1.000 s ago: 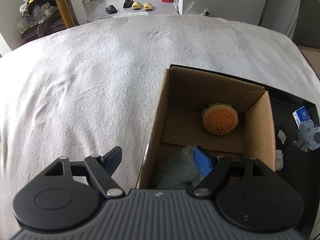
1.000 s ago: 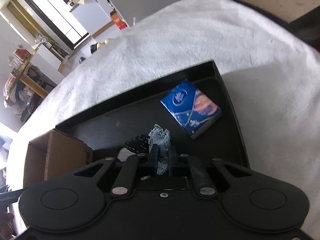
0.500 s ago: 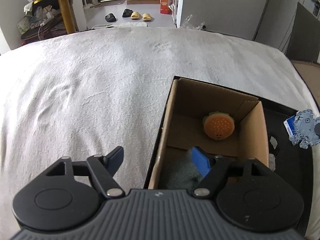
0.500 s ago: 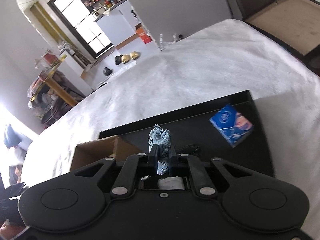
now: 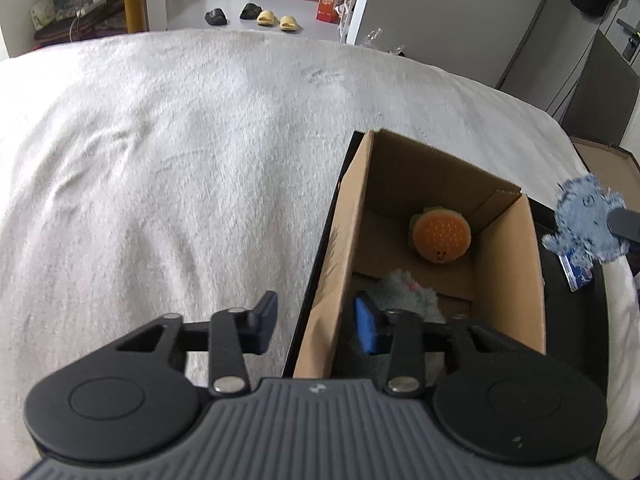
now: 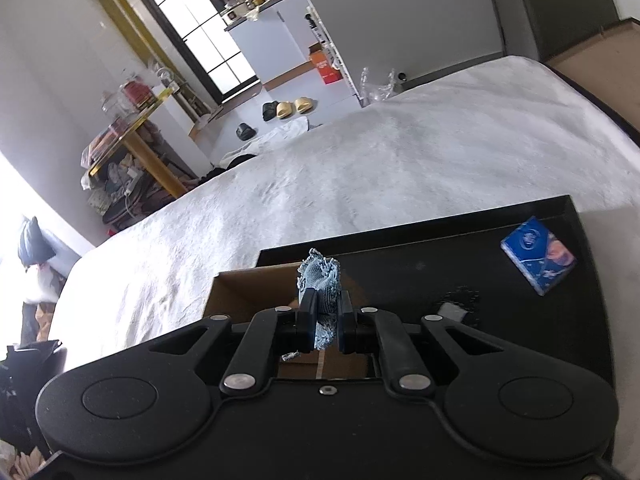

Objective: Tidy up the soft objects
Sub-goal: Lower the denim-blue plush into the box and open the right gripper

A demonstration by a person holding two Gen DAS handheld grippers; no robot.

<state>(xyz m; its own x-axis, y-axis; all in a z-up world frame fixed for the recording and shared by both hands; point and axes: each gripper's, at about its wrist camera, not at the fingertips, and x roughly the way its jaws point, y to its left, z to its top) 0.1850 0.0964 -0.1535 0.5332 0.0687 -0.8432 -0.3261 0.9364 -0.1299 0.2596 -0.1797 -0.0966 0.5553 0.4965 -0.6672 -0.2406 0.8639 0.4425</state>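
A cardboard box (image 5: 508,276) stands on a black tray (image 6: 500,264) on the white blanket. Inside it lie a plush burger (image 5: 440,238) and a grey-green fluffy toy (image 5: 404,290). My left gripper (image 5: 316,326) is open, its fingers astride the box's near left wall, one inside over the fluffy toy. My right gripper (image 6: 325,322) is shut on a blue fringed fabric toy (image 6: 320,280), held in the air above the tray beside the box (image 6: 248,292). The toy also shows at the right edge of the left wrist view (image 5: 584,220).
A blue tissue packet (image 6: 538,256) and a small black-and-white item (image 6: 456,306) lie on the tray right of the box. The white blanket (image 5: 180,160) spreads wide to the left and beyond. Slippers (image 5: 276,20) and furniture stand on the far floor.
My right gripper has lifted the blue fabric toy off the tray and carried it up and left toward the box. My left gripper has drawn back slightly, still open over the box wall.
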